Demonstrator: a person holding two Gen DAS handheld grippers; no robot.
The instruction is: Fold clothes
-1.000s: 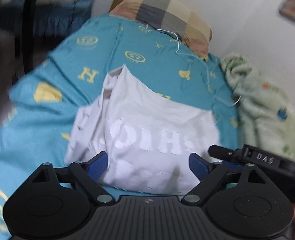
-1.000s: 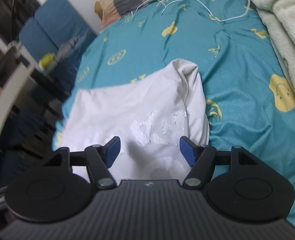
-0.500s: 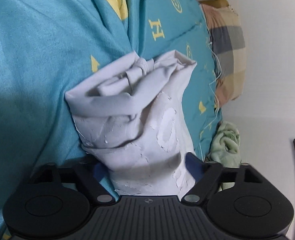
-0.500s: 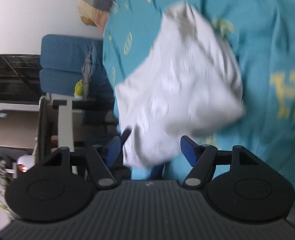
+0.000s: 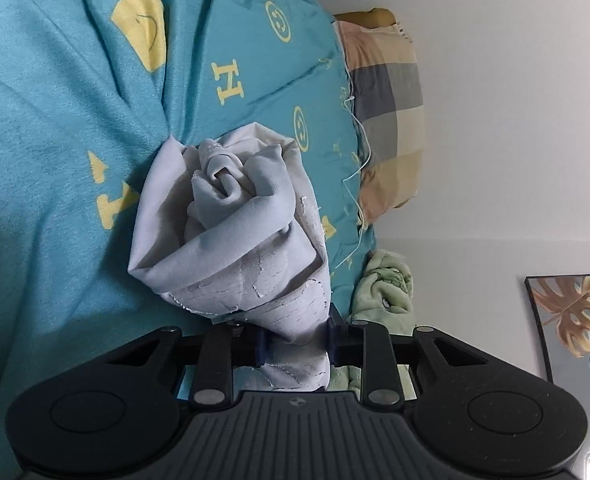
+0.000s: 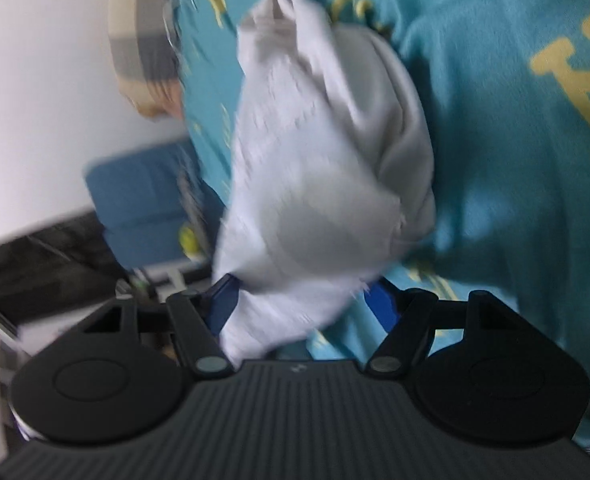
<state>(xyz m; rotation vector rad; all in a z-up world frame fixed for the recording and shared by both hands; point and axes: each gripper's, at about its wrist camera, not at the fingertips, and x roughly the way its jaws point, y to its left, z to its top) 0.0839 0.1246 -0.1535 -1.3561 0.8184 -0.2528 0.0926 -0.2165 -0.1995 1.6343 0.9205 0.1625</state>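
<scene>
I am at the pick-up step: the white shirt (image 5: 231, 240) lies bunched on the teal sheet (image 5: 55, 208), its near end reaching into both tools. On my left gripper (image 5: 295, 346) the jaws are closing, and the blue pads already pinch a thick wad of the hem — that hold looks set. On my right gripper (image 6: 303, 306) the jaws are opening and stand spread; cloth drapes between them, yet the pads do not press it. That view is blurred, so I cannot tell which edge lies there. Next, as I judge it, the right must close on its own corner — then both lift and spread the shirt flat.
</scene>
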